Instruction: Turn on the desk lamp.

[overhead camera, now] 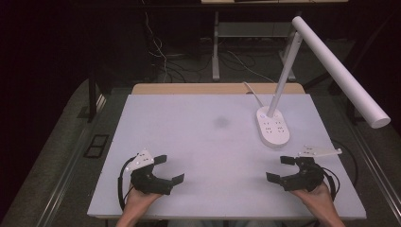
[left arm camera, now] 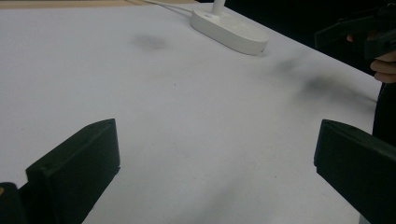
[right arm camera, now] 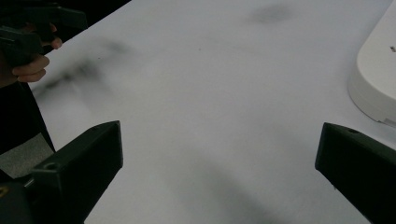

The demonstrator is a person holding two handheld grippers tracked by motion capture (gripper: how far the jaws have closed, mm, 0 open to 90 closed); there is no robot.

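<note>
**Both grippers wide, near edge of table, lamp base beyond the right one**

Dark room all round; cables and metal legs show on the floor past the far edge. White rectangular tabletop [overhead camera: 208, 137] sits lit in the middle, with a faint grey smudge [overhead camera: 221, 122] towards its far centre.

Left gripper [overhead camera: 171, 169], black, two-jawed, grey three-cornered plate on top, is held in the person's left hand [overhead camera: 138, 198] at the near left of the table. Jaws stand far apart, nothing between them but bare table. Left gripper view confirms: the two black jaws sit at opposite bottom corners over white surface.

Right gripper [overhead camera: 279, 169], same build, is held in the right hand [overhead camera: 316, 194] at the near right. Jaws likewise spread wide, holding nothing. Right gripper view: bare table between the jaws.

Grippers point inward, roughly facing one another, well apart.

White oval lamp base with socket holes [overhead camera: 272, 126] lies on the table's far right, beyond the right gripper and near it, not touching. A white slanted stem [overhead camera: 283, 71] rises from its far end to a long white tube head [overhead camera: 340, 71] reaching out past the right table edge. A white cord [overhead camera: 253, 92] runs from the base over the far edge. In the right gripper view the base's rim [right arm camera: 376, 79] sits at the right edge, just beyond the right-hand jaw.
</note>
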